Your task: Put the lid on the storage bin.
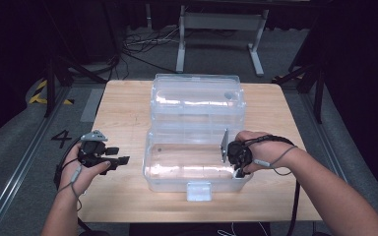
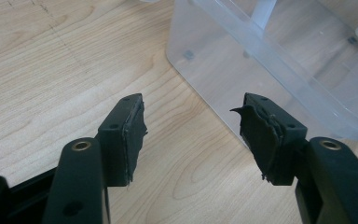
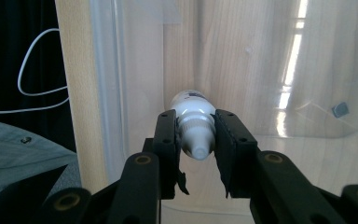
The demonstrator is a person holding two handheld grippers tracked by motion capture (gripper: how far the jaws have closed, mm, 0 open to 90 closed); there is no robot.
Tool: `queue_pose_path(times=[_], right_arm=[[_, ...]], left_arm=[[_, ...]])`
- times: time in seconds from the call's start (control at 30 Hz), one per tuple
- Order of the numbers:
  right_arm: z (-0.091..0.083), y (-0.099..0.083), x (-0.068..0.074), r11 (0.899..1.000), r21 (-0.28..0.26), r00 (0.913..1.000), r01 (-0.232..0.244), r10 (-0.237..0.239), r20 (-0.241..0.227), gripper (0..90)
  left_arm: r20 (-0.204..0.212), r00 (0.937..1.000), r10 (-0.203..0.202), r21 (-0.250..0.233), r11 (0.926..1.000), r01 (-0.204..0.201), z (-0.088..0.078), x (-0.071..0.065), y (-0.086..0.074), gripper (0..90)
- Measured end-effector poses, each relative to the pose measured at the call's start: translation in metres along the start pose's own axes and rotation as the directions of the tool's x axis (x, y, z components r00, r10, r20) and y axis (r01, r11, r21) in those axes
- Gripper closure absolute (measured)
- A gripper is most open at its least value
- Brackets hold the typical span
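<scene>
Right gripper (image 3: pixel 196 140) down inside the front half of the clear plastic box (image 1: pixel 153 173), near its right end, fingers (image 3: pixel 168 140) clamped on a small white bottle (image 3: pixel 193 126). Bottle held by its neck, pointed tip facing the camera in the right gripper view, fat end aimed at the box floor. Box lid (image 1: pixel 197 101) flipped open and lying flat behind the box on the wooden desk (image 1: pixel 123 108). White latch (image 1: pixel 199 191) on the front wall of the box. Left gripper (image 2: pixel 191 135) out on the bare desk, just left of the box, fingers (image 2: pixel 126 135) wide apart with nothing between them. Near corner of the box just past those fingers in the left gripper view. Left hand (image 1: pixel 86 169) low by the desk's left edge, well apart from the right hand (image 1: pixel 261 147).
</scene>
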State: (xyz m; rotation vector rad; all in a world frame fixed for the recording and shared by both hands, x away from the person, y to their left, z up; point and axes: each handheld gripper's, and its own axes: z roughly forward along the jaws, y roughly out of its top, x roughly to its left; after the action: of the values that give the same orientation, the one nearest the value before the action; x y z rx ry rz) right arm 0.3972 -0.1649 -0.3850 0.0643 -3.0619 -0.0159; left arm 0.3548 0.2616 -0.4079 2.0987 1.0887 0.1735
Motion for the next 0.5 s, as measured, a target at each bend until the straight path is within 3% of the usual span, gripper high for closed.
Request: queue_pose_path(times=[0.5], right_arm=[[0.0073,-0.0008,-0.0008,1.000,0.019,1.0000,0.006,-0.006,-0.001,70.9]], left_arm=[[0.003,1.0000,-0.008,0.003,1.0000,0.008,0.0000,0.0014,-0.0008,40.6]])
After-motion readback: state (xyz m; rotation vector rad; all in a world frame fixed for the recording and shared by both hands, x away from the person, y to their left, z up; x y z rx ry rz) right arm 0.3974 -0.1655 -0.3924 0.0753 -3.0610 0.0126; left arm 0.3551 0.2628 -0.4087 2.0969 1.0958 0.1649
